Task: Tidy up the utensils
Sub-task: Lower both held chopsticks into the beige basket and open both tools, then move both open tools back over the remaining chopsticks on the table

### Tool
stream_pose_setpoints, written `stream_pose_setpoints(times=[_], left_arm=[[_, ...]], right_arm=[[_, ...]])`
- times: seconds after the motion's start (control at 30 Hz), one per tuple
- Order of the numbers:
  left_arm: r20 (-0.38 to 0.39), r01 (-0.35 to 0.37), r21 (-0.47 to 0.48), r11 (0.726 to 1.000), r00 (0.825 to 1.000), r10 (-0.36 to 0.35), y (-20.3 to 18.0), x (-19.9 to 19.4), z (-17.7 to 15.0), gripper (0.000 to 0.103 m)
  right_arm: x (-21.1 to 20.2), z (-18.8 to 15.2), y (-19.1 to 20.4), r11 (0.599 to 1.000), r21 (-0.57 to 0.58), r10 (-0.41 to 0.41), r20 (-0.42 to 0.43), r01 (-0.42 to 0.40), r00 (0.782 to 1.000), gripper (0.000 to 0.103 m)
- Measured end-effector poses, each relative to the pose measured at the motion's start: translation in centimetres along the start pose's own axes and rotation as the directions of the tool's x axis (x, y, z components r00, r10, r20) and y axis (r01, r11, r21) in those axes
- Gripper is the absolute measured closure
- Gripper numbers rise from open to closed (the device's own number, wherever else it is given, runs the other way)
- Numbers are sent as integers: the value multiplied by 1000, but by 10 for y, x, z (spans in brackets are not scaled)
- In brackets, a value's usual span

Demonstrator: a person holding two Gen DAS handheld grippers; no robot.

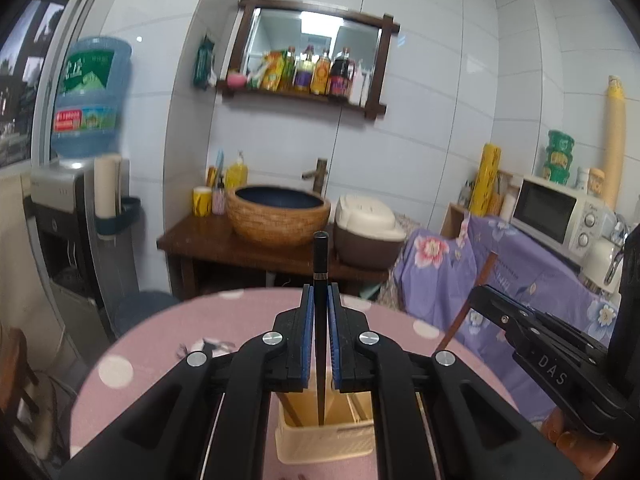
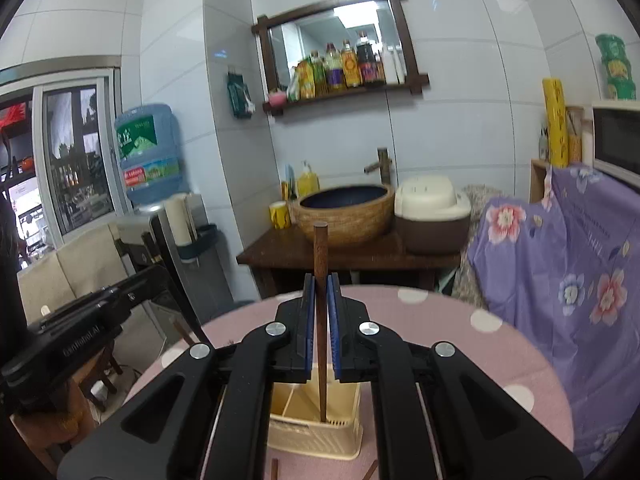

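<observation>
Left wrist view: the left gripper [image 1: 320, 304] is clenched on a black chopstick [image 1: 320, 320], its tip over the cream holder [image 1: 324, 440] near the table's [image 1: 160, 344] near edge. The stick could slip or catch the holder's rim.

Right wrist view: the right gripper [image 2: 320, 300] clamps a brown chopstick [image 2: 320, 320] above the holder [image 2: 312, 436]; the grippers are close and could collide.

White tiled walls [image 1: 440, 80] all round. Centred on the back wall, a wood-framed mirror [image 1: 316, 48] with bottles on its shelf. Directly below it, a woven basin [image 1: 278, 216] on a dark wooden stand. Left of the mirror, a water dispenser [image 1: 88, 120] and window; right, a microwave [image 1: 560, 216] above purple floral cloth.
</observation>
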State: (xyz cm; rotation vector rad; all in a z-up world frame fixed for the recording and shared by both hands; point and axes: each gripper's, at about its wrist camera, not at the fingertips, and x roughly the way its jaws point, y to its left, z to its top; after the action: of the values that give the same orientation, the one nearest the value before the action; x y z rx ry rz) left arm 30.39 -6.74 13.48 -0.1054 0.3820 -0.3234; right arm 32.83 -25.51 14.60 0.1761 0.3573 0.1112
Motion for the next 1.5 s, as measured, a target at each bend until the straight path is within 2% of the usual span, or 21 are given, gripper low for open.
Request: stream_pose_setpoints(times=[0.23, 0.27, 0.53, 0.57, 0.63, 0.67, 0.7, 0.73, 0.8, 0.83, 0.97, 1.03, 1.13, 1.27, 1.5], left_arm=[[-87, -9, -30, 999, 996, 6, 9, 22, -31, 95], [-95, -9, -37, 999, 995, 5, 10, 25, -33, 95], [-85, -7, -41, 999, 996, 3, 11, 19, -35, 94], [-84, -4, -40, 999, 996, 1, 10, 17, -36, 91], [-82, 17, -40, 999, 996, -20, 8, 7, -38, 77], [-80, 28, -39, 999, 996, -31, 7, 0, -41, 63], [-77, 32, -38, 999, 996, -35, 7, -5, -44, 58], [-76, 34, -34, 999, 996, -36, 7, -12, -48, 58], [-92, 16, -23, 1000, 996, -18, 9, -23, -61, 58], [-106, 9, -25, 1000, 994, -12, 11, -26, -68, 58], [-225, -34, -66, 997, 974, 18, 32, -28, -110, 59], [-300, -61, -104, 993, 953, 27, 44, -25, -136, 65], [-384, -58, -145, 988, 923, -2, 50, -21, -167, 70], [-432, -39, -122, 992, 902, -17, 36, -16, -190, 71], [-489, -43, -13, 999, 872, 31, 10, -3, -213, 71]], right_arm=[[16, -24, -11, 999, 20, -29, -37, 30, 999, 96], [18, -25, -13, 999, 25, -26, -44, 28, 999, 100], [12, -33, -18, 999, 40, -10, -43, 12, 999, 99], [9, -35, -17, 999, 32, -14, -40, 15, 999, 99], [3, -40, -17, 1000, 25, -13, -45, 14, 999, 99], [0, -44, -18, 1000, 27, -13, -58, 15, 998, 96], [-2, -50, -20, 999, 35, -17, -77, 19, 997, 91], [-4, -56, -21, 999, 44, -16, -96, 20, 995, 87], [-8, -70, -27, 998, 63, -17, -134, 26, 991, 65], [-10, -81, -30, 997, 66, -35, -161, 47, 986, 64], [-18, -126, -34, 995, 53, -73, -248, 89, 966, 64], [-21, -149, -36, 993, 57, -85, -279, 105, 956, 64], [-25, -181, -42, 989, 99, -68, -328, 106, 942, 64], [-31, -208, -46, 986, 124, -62, -367, 115, 928, 64], [-46, -213, -45, 984, 131, -67, -350, 119, 934, 64]])
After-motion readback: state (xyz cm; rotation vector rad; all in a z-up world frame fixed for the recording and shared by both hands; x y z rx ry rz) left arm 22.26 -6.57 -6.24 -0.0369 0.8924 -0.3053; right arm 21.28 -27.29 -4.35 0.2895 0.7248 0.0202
